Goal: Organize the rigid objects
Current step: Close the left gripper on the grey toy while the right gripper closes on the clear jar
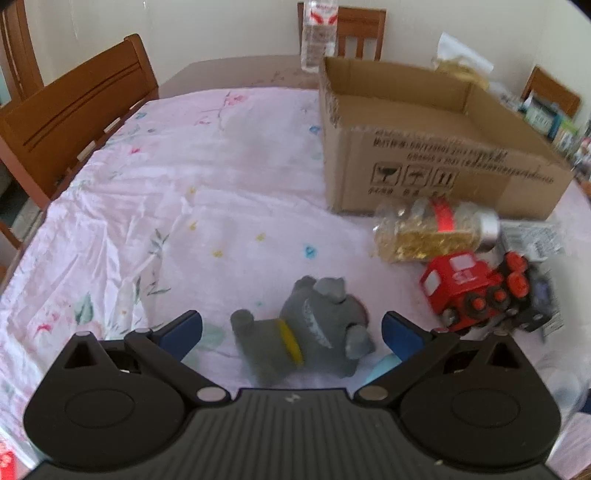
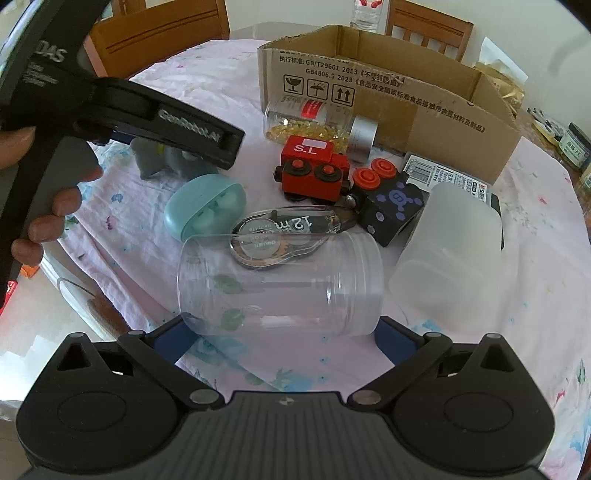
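A grey toy animal with a yellow collar [image 1: 314, 332] lies on the pink cloth between the fingers of my open left gripper [image 1: 291, 332], which does not grip it. It also shows partly hidden under the left gripper [image 2: 177, 125] in the right wrist view [image 2: 159, 158]. My open right gripper [image 2: 282, 341] straddles a clear plastic jar [image 2: 280, 284] lying on its side. A red toy train [image 2: 314, 170] with a dark blue wagon [image 2: 388, 203], a jar of yellow capsules [image 2: 317, 125], a teal case [image 2: 205, 206] and a correction tape [image 2: 288, 236] lie behind. An open cardboard box [image 2: 388, 99] stands beyond.
A frosted plastic container [image 2: 450, 247] lies right of the clear jar. A water bottle [image 1: 319, 33] stands behind the box. Wooden chairs [image 1: 74, 110] surround the table. Small jars [image 2: 572, 144] stand at the far right. A flat packet [image 2: 447, 177] lies in front of the box.
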`<state>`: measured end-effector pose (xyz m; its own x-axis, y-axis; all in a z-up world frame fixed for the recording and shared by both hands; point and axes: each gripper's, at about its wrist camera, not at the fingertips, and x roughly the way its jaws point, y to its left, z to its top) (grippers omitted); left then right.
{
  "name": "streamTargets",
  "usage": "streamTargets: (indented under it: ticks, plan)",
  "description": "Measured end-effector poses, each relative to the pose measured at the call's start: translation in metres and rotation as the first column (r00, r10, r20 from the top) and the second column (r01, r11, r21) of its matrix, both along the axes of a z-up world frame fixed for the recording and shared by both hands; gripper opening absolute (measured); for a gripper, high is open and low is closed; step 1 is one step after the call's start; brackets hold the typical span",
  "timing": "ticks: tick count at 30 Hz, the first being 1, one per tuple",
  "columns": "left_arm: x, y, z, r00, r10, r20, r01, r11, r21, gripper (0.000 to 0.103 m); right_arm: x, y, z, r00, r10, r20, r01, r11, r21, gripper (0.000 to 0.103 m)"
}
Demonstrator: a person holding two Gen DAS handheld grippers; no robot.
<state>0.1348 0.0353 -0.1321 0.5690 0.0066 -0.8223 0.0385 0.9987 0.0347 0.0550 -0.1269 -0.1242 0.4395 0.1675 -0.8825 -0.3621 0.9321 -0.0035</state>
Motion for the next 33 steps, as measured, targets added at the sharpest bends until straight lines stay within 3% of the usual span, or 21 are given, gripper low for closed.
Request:
streamTargets:
  ticks: [5, 8, 12, 16, 24, 30, 33]
  plan:
    - [-0.012, 0.018, 0.002, 1.000, -0.005, 0.007, 0.005, 0.998, 0.056, 0.103, -0.002, 0.000, 0.000, 1.000, 0.004, 0.007, -0.004, 1.000, 0.002, 0.103]
    - [-0.020, 0.028, 0.000, 0.998, -0.057, 0.030, 0.054, 0.995, 0.084, 0.103, -0.002, -0.001, 0.000, 1.000, 0.004, 0.010, -0.004, 1.000, 0.003, 0.103]
    - [-0.018, 0.032, -0.006, 0.997, -0.066, 0.031, 0.064, 0.997, 0.050, 0.103, -0.001, -0.001, 0.000, 1.000, 0.014, 0.014, -0.014, 1.000, 0.005, 0.103]
    - [-0.015, 0.041, -0.011, 0.999, -0.036, 0.035, 0.038, 0.998, -0.044, 0.103, -0.002, -0.001, 0.000, 1.000, 0.020, 0.019, -0.020, 1.000, 0.006, 0.103]
    - [-0.019, 0.038, -0.014, 0.996, -0.026, 0.085, 0.029, 0.999, -0.037, 0.103, -0.009, -0.003, -0.001, 0.998, 0.016, 0.063, -0.017, 1.000, 0.023, 0.103]
    - [-0.021, 0.023, -0.004, 0.991, -0.062, 0.122, 0.054, 0.996, 0.064, 0.102, -0.011, -0.004, -0.001, 0.997, 0.010, 0.075, -0.012, 1.000, 0.027, 0.103]
    - [-0.021, 0.018, 0.004, 0.985, -0.101, 0.143, 0.094, 0.994, 0.052, 0.102, -0.012, -0.004, 0.000, 0.997, 0.001, 0.071, -0.003, 1.000, 0.025, 0.103]
